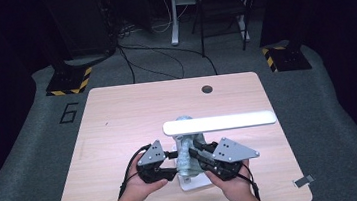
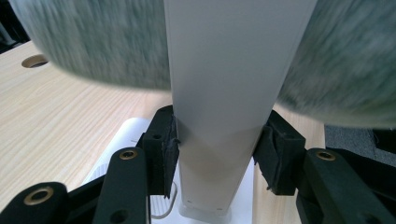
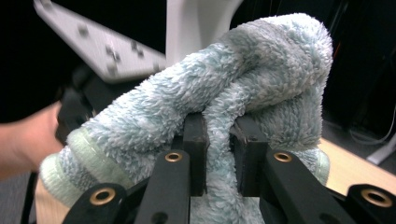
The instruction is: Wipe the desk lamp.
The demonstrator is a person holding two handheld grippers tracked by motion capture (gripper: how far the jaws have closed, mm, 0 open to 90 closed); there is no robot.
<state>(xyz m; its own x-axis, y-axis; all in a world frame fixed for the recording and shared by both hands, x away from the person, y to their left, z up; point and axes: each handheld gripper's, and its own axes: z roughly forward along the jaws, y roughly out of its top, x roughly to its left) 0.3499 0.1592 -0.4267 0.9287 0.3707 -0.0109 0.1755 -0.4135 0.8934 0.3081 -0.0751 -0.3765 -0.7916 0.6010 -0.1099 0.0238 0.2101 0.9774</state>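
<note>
The fluffy pale-blue towel [image 3: 243, 88] is bunched against the white lamp post [image 2: 224, 93], which rises from its flat white base [image 1: 195, 181] at the near middle of the wooden table [image 1: 118, 117], under the long white lamp head [image 1: 219, 122]. My right gripper [image 3: 218, 154] pinches a thick fold of that towel between its narrow-set jaws, pads sunk into the pile. My left gripper [image 2: 217, 149] clamps the post low down, a pad pressed flat on either side, with the towel blurred just above them.
</note>
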